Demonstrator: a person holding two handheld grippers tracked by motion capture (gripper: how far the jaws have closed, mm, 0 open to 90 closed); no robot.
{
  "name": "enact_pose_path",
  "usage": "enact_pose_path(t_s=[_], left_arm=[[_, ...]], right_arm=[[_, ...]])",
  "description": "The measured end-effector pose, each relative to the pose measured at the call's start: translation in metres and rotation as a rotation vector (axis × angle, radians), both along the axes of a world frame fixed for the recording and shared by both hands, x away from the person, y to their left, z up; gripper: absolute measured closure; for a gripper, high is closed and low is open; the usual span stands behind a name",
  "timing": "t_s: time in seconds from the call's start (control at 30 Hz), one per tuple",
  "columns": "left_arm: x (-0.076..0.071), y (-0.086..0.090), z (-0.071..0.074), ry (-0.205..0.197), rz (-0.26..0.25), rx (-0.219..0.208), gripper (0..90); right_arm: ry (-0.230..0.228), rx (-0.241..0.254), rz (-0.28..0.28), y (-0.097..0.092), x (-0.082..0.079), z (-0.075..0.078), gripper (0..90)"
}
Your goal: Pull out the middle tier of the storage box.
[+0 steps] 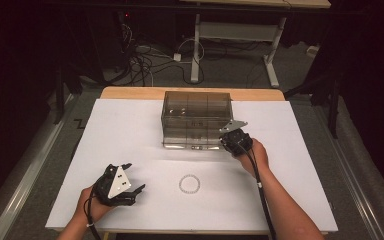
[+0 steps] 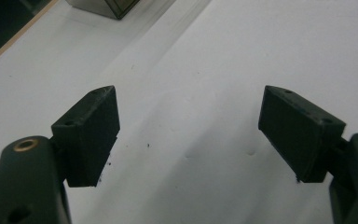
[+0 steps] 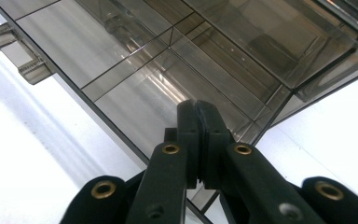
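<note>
box: smoky transparent plastic organiser, rectangular, lid down; thin inner walls seen through lid, splitting it into a grid of compartments; nothing made out inside
box place: far-centre of white sheet, long side across the table, far edge close to bare wooden strip
box front: small clear latch tab sticking out of near wall, seen in right gripper view; two such tabs low on near wall in high view
box surface: glossy, streaky reflections, dark tinted edges
right gripper: at near-right corner of box, grey plate on top, cable trailing back along forearm
right gripper jaws: pressed together, pads flat on each other, nothing between; tips over lid near right end, contact with lid not certain
left gripper: near-left on sheet, well apart from box, held in hand, grey plate up
left gripper jaws: spread wide, only bare white sheet between pads
ring: faint dotted circle on sheet, near-centre, between the two grippers, near side of box, apart from it
sheet: white, covers most of tabletop, light dents and specks in left gripper view
background: dark floor, cables and white table legs beyond far edge
</note>
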State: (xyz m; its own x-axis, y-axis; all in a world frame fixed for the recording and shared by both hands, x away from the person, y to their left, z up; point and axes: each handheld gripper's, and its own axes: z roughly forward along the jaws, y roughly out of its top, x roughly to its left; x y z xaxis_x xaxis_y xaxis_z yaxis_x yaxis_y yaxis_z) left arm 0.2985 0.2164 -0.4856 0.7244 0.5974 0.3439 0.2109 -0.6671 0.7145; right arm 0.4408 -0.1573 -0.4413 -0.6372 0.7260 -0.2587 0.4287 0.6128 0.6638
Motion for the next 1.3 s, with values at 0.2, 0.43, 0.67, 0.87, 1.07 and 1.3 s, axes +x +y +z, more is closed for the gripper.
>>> enact_pose_path(t_s=[0.2,0.43,0.67,0.87,1.07,1.3], left_arm=[[0.0001,-0.0003,-0.0001,0.001,-0.002,0.002,20.3],[-0.0001,-0.0001,0.0001,0.001,-0.002,0.002,20.3],[-0.0003,-0.0003,0.0000,0.002,-0.004,0.004,20.3],[-0.0002,-0.0005,-0.0001,0.004,-0.007,0.004,20.3],[-0.0002,-0.0005,-0.0001,0.004,-0.007,0.005,20.3],[-0.0003,-0.0007,-0.0002,0.005,-0.008,0.006,20.3]], right_arm=[[0.004,0.002,0.007,-0.0007,-0.0028,-0.0004,90.0],[0.006,-0.001,0.011,-0.0005,-0.0054,-0.0006,90.0],[0.006,-0.008,0.012,0.0001,-0.0061,-0.0006,90.0],[0.007,-0.011,0.015,0.0000,-0.0068,-0.0002,89.1],[0.010,-0.012,0.017,0.0002,-0.0074,0.0001,89.1],[0.005,-0.013,0.017,0.0014,-0.0079,0.0011,87.1]])
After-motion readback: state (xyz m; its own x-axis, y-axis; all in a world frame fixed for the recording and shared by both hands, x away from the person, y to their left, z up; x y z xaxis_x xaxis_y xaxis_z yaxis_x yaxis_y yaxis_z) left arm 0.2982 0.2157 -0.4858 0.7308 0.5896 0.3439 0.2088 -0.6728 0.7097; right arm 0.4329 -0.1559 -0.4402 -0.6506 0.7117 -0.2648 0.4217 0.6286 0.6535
